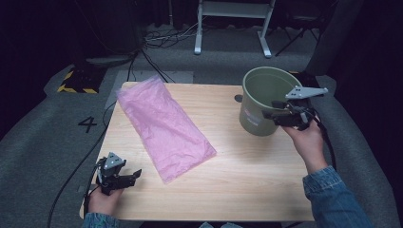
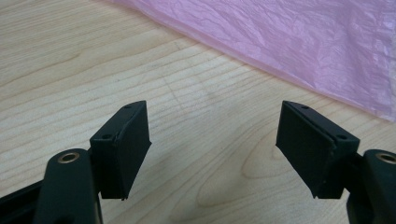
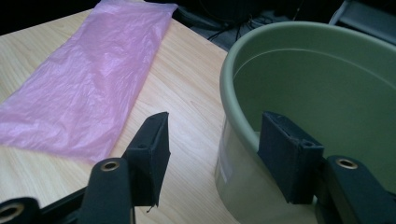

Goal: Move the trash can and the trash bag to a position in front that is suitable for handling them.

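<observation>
While our right gripper (image 3: 212, 154) straddles the near rim of the green bucket (image 1: 259, 102) at the table's (image 1: 247, 185) far right corner, its jaws stand apart, one outside the wall and one inside. From the right gripper view we cannot tell whether the inner pad touches the plastic; the outer pad hangs clear of it, so nothing is clamped. Seen from the high view, the right gripper (image 1: 268, 114) sits at the bucket's right side, our hand (image 1: 309, 140) behind it. At the near left corner, our left gripper (image 1: 135, 175) hovers low over bare wood, jaws wide apart and holding nothing. The left gripper view shows its pads open over the grain, the pink plastic bag (image 2: 299, 42) just beyond them. That bag (image 1: 164, 126) lies flat, running diagonally from the far left edge toward the table's middle, well apart from the bucket.
</observation>
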{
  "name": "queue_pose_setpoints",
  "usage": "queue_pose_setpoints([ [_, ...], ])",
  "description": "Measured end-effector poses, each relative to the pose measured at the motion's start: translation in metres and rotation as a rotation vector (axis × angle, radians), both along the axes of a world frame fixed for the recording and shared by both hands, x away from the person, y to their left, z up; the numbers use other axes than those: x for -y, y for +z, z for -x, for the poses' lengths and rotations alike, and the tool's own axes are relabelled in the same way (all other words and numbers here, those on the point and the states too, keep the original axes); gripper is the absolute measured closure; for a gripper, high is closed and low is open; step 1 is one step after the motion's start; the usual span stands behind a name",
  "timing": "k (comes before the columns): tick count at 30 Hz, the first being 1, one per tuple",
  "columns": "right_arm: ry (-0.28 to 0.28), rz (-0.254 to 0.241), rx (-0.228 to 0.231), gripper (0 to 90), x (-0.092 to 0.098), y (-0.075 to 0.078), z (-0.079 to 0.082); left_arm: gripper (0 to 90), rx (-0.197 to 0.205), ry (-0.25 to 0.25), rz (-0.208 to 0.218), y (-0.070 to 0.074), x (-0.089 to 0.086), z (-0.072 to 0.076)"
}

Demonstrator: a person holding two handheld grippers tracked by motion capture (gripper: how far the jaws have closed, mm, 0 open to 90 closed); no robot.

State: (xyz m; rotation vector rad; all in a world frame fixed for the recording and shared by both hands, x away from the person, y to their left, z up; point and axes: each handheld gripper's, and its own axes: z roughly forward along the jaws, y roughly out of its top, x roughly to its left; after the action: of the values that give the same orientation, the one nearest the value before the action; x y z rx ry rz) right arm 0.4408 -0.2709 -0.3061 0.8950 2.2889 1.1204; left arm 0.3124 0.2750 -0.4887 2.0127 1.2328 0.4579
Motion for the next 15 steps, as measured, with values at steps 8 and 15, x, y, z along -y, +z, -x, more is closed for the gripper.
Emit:
queue_pose_setpoints([
  [8, -0.008, -0.008, -0.069, 48.6, -0.016, -0.012, -0.032, 25.7, -0.007, -0.011, -0.004, -0.002, 0.002, -0.005],
  [15, -0.002, 0.015, -0.040, 68.0, -0.018, -0.018, -0.033, 25.7, -0.007, -0.012, -0.002, -0.003, 0.002, -0.006],
])
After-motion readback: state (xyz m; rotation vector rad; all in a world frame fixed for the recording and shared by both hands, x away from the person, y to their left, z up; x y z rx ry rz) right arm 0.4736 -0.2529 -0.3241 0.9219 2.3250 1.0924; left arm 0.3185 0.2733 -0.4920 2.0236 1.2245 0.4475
